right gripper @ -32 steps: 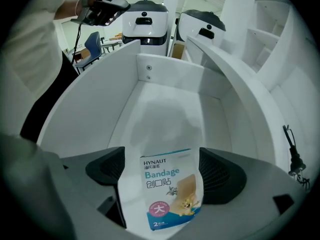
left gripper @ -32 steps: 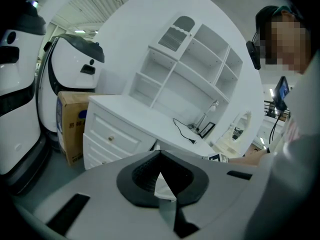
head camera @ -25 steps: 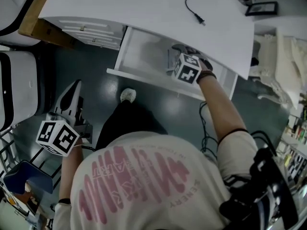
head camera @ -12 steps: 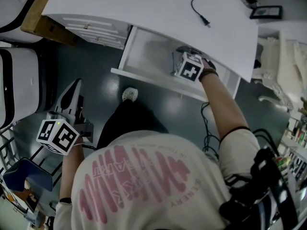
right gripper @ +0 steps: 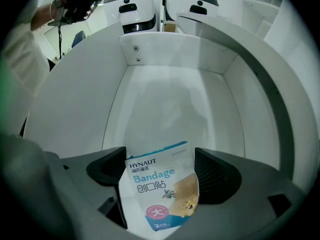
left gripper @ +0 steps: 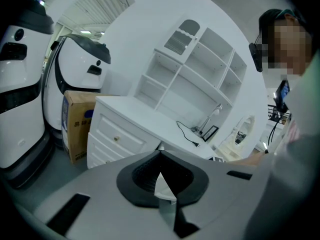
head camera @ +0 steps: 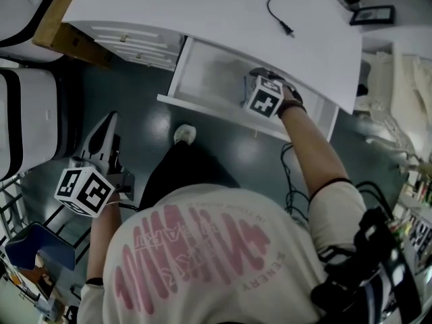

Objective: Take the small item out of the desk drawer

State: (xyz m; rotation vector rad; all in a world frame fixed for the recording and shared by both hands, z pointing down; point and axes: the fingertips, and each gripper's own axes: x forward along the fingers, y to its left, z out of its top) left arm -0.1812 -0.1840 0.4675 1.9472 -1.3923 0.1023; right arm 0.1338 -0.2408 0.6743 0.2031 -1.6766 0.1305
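The white desk drawer (head camera: pixel 202 106) stands pulled out under the desk top (head camera: pixel 202 12). My right gripper (head camera: pixel 258 79) reaches down into its right part, half hidden by the desk edge. In the right gripper view a small white and blue bandage packet (right gripper: pixel 160 184) stands between the jaws of my right gripper (right gripper: pixel 160 153), which is shut on it, above the bare drawer floor (right gripper: pixel 175 99). My left gripper (head camera: pixel 106 128) hangs low at the left, away from the drawer. In its own view the left gripper (left gripper: pixel 160 155) is shut with nothing in it.
A black cable (head camera: pixel 277 12) and a dark picture frame (head camera: pixel 370 12) lie on the desk top. A closed drawer unit (head camera: pixel 131 42), a cardboard box (left gripper: pixel 75 129) and white machines (left gripper: pixel 20 84) stand to the left. My shoe (head camera: pixel 182 135) is just before the drawer front.
Almost nothing has moved. The right gripper stays in the drawer with only a slight shift, and the left gripper hangs where it was.
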